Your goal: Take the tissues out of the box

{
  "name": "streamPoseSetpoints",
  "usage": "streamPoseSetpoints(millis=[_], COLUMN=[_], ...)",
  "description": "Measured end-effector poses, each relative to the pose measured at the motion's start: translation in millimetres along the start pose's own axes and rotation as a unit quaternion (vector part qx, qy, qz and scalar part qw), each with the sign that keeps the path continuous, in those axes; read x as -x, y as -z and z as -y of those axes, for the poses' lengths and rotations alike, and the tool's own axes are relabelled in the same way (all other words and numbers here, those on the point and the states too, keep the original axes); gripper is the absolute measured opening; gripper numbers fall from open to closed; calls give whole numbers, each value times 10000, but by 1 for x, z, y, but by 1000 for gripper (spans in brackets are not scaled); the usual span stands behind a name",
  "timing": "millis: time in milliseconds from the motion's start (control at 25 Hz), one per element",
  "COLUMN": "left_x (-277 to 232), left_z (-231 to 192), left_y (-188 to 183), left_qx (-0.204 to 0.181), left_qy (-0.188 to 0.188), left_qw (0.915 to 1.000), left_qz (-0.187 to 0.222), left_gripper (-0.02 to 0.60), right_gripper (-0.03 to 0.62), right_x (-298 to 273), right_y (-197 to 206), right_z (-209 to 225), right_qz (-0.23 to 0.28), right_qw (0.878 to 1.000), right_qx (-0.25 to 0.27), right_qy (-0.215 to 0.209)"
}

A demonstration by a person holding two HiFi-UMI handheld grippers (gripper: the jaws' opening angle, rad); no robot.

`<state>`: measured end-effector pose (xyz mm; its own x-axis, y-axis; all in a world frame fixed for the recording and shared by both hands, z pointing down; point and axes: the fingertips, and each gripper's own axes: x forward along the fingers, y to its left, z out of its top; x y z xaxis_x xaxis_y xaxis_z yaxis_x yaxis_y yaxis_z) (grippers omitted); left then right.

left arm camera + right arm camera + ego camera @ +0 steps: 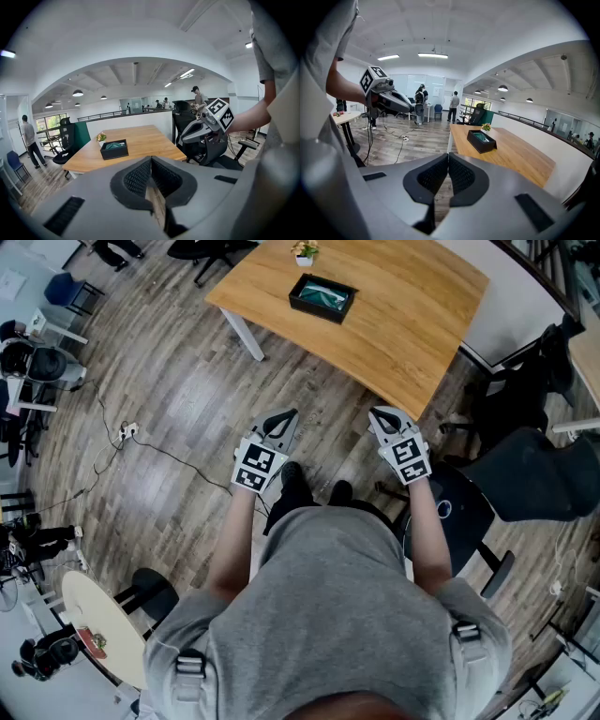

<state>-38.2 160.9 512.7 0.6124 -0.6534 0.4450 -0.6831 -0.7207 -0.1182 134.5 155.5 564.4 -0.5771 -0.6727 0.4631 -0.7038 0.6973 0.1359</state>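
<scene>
Wooden table (403,315) sits ahead, with both grippers held short of its near edge. Left gripper (289,415) and right gripper (377,414) both have jaws pressed together, nothing between them. Black box (305,304) sits towards the table's far side, well apart from both, teal tissues (324,296) inside, small plant (304,251) just beside it

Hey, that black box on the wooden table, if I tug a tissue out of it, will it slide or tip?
Likely light: the black box is low and open-topped, so a tug could drag or lift it. The wooden table looks smooth, so sliding seems likely. Its low, wide shape makes tipping unlikely.
</scene>
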Motion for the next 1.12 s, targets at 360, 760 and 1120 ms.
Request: streamPoseSetpoints(millis=[360, 760, 1120], left_x=[3, 1, 7], left_z=[18, 38, 40], left_y=[1, -2, -1], left_qx=[8, 11, 85], left_qy=[-92, -112, -133], left_qw=[9999, 9999, 9998], left_qz=[-80, -2, 83], left_gripper=[21, 23, 23], right_gripper=[5, 6, 31], right_x=[10, 23, 25], right_y=[4, 17, 15], right_z=[-3, 1, -5], right_qz=[70, 76, 190], right_qw=[9999, 10000, 9998], right_qx=[66, 25, -15], right_qy=[-84, -2, -34])
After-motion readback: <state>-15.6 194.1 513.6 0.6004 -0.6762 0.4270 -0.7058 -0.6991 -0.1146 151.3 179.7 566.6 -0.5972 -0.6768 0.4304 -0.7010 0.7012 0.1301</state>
